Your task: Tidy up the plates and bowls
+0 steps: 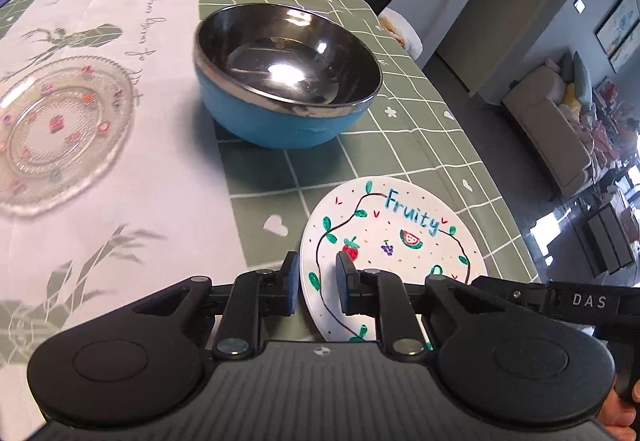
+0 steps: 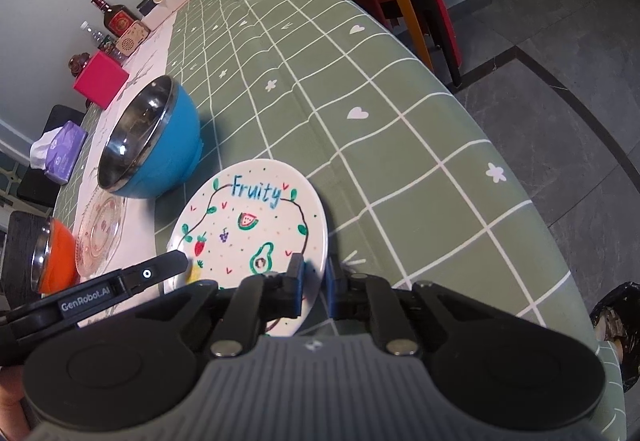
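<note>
**Both grippers clamped on the fruit plate's rim**

Left gripper [image 1: 318, 281] jaws nearly closed, pinching the near left rim of the white fruit plate [image 1: 394, 237]. Right gripper [image 2: 316, 281] jaws clenched on the same plate's near right rim. Plate near the table [image 2: 400, 145] edge, just beside the blue bowl [image 1: 286, 81]; glass plate [image 1: 60, 129] well apart, on the left. Open green cloth to the right. Both grippers angled steeply downward.

We list: white plate [image 1: 400, 241] lettered "Fruity" with fruit drawings; blue bowl [image 1: 280, 121], steel-lined; orange bowl [image 2: 56, 261]; green white-gridded bench cloth [image 2: 400, 101].
</note>
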`<state>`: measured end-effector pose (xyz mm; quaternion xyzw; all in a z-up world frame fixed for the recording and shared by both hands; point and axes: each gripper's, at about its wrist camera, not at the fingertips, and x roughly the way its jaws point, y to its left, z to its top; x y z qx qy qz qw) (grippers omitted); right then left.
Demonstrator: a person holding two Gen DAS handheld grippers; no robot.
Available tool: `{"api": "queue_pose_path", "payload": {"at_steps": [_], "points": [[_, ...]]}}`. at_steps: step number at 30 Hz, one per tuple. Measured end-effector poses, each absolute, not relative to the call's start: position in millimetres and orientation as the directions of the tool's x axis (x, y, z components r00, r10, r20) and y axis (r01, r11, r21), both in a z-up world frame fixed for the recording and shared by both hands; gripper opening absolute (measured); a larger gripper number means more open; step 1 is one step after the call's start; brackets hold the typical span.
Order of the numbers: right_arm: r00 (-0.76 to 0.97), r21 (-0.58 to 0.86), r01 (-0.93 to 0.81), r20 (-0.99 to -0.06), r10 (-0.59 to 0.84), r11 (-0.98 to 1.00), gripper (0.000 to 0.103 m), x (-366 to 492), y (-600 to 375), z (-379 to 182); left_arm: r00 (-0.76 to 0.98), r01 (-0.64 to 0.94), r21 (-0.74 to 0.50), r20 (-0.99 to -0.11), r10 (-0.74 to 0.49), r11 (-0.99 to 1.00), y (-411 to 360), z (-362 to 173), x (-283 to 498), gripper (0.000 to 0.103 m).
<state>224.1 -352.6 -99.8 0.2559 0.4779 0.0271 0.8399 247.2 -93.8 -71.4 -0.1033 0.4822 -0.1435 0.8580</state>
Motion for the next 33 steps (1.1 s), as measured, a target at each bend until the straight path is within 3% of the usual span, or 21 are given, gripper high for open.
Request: {"api": "queue_pose_path", "payload": {"at_steps": [9, 33], "points": [[0.566, 0.428, 0.123, -0.771, 0.292, 0.895, 0.009, 212, -333, -88, 0.569, 0.031, -0.342, -0.766, -0.298, 0.939, -80, -63, 203, 0.021], [0.626, 0.428, 0.036, -0.714, 0.313, 0.903, 0.009, 162, -322, -63, 0.605, 0.01, -0.363, -0.739, -0.295, 0.932, -71, -39, 149, 0.021]]}}
